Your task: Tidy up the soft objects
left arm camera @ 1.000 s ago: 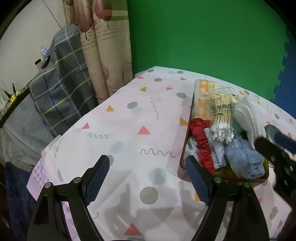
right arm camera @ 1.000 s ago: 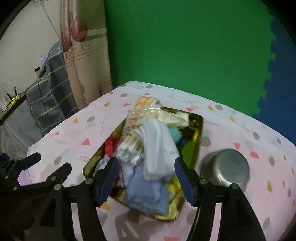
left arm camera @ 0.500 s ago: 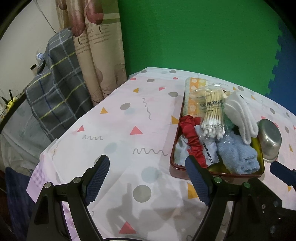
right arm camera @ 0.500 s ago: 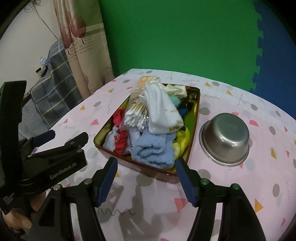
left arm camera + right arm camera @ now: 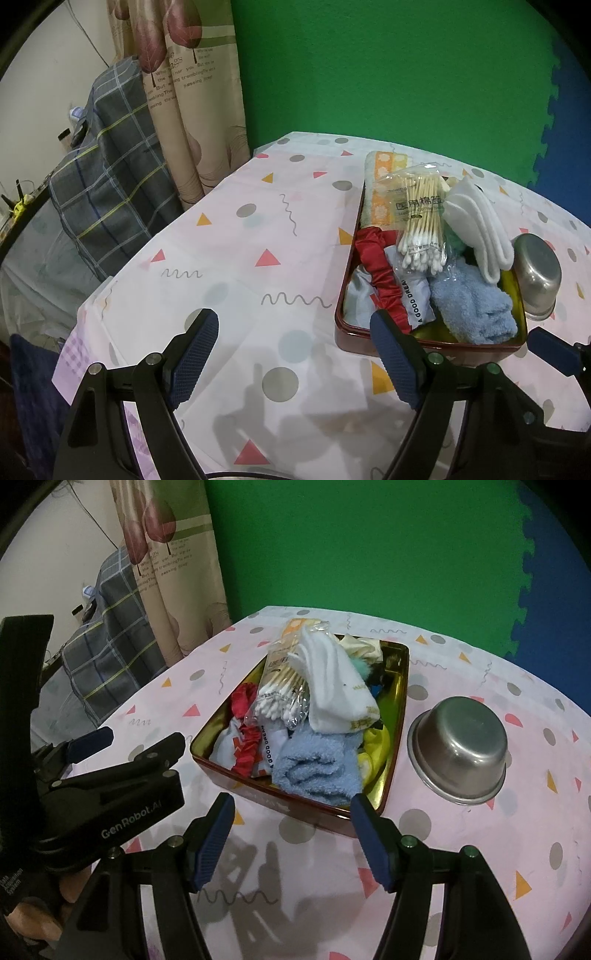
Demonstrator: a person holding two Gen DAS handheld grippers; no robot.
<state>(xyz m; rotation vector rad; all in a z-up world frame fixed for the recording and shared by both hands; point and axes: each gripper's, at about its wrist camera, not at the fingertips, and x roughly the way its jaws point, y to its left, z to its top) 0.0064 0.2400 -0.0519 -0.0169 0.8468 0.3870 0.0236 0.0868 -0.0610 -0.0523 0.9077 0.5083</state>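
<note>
A dark red tin (image 5: 400,686) (image 5: 345,328) with a gold inside sits on the patterned tablecloth, piled with soft things: a blue fluffy cloth (image 5: 317,768) (image 5: 469,306), white socks (image 5: 340,690) (image 5: 480,229), a red scrunchie (image 5: 245,723) (image 5: 380,266) and a bag of cotton swabs (image 5: 280,698) (image 5: 423,225). My right gripper (image 5: 291,843) stands open just in front of the tin, nothing between its fingers. My left gripper (image 5: 295,360) is open too, over bare cloth left of the tin.
An upturned steel bowl (image 5: 460,749) (image 5: 537,277) rests right of the tin. Beyond the table's left edge hang a curtain (image 5: 192,110) and a plaid cloth (image 5: 110,177). A green wall (image 5: 351,546) stands behind. The left gripper's body (image 5: 110,794) fills the right view's left side.
The right gripper has drawn back from over the tin to just in front of it. In the left view the tin and bowl now show fully.
</note>
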